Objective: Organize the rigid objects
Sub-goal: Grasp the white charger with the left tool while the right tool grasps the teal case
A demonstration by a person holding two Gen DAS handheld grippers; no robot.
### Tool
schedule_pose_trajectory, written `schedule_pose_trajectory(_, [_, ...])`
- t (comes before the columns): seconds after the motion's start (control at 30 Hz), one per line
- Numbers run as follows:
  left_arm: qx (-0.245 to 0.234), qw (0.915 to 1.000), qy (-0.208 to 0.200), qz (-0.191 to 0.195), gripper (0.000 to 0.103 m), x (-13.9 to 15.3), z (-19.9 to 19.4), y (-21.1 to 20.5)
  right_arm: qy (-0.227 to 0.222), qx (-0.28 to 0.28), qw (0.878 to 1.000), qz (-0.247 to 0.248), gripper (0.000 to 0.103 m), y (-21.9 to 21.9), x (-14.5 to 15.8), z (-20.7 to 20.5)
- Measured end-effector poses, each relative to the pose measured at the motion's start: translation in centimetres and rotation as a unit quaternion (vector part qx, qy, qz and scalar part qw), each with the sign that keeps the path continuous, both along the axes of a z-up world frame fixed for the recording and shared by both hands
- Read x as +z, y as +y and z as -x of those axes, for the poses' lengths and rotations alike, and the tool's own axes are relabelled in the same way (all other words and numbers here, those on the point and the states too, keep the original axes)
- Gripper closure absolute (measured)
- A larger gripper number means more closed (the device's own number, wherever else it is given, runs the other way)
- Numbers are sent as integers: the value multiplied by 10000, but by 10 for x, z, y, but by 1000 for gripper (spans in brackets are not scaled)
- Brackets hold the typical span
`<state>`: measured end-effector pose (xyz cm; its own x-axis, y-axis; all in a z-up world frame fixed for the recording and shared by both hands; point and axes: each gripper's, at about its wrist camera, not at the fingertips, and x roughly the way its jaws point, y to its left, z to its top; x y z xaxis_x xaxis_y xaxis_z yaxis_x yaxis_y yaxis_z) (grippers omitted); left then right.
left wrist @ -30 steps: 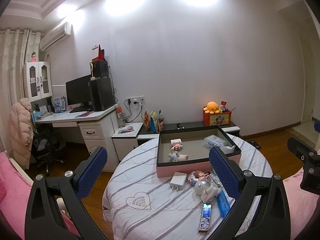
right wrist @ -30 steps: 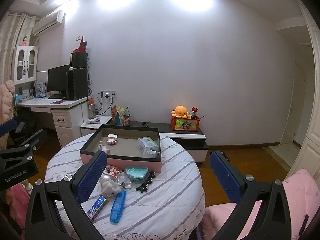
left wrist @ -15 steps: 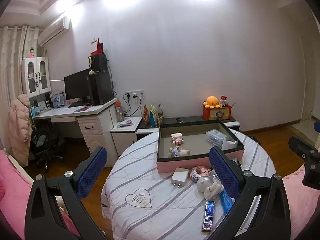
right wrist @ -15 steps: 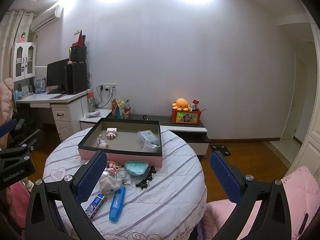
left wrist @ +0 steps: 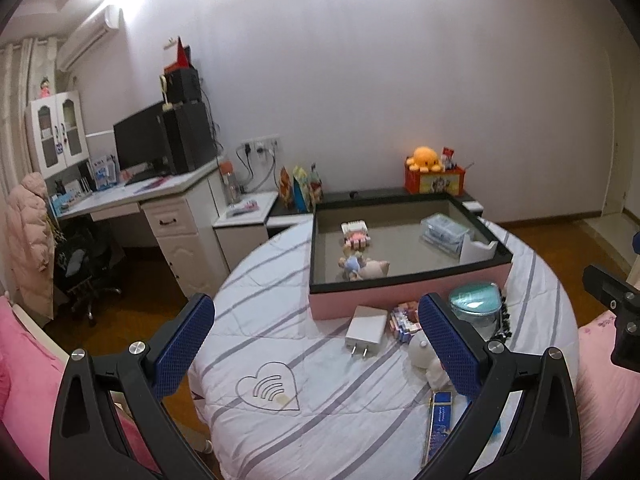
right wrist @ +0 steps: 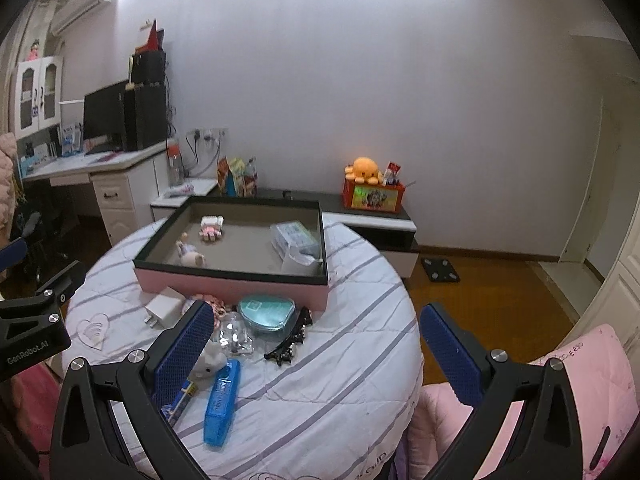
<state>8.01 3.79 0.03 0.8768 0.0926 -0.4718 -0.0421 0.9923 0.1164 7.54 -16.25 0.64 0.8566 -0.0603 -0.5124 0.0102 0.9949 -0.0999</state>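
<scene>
- Both my claws hang above the near edge of the round tabletop. The left claw and the right claw are each spread wide with nothing between the pads.
- Nearest on the cloth I count one blue case and one flat blue-and-gold box. Both look stiff and light, and I'd pinch each across its narrow width at mid-length.
- Just beyond lies one white figurine. It looks smooth and rounded, so likely slippery; I'd take it across the body.
- Next come one white charger, whose flat sides make an easy grip, one small block toy, and one clear faceted piece, probably brittle.
- One black hair clip lies to the right, thin and toothed; I'd grip its spine.
- One teal lidded container sits against the tray wall, and I'd close on it gently.
- Farthest is one pink tray, already holding four things: one block figure, one doll, one clear box and one white holder.
</scene>
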Motion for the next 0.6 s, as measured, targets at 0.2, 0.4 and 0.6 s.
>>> schedule_pose_trajectory(0.2, [-150,9986,505,63,0,-24,-40,-5,456,-16,9990,5,0,-1,-23,-38])
schedule_pose_trajectory(0.4, [-233,9938,1084,43,0,-54,-81,-10,986,96,9951,-13,0,4,-51,-80])
schedule_pose_trajectory(0.6, [-296,9870,1580,48,0,-82,-111,-12,1527,168,9881,1,0,9,-83,-117])
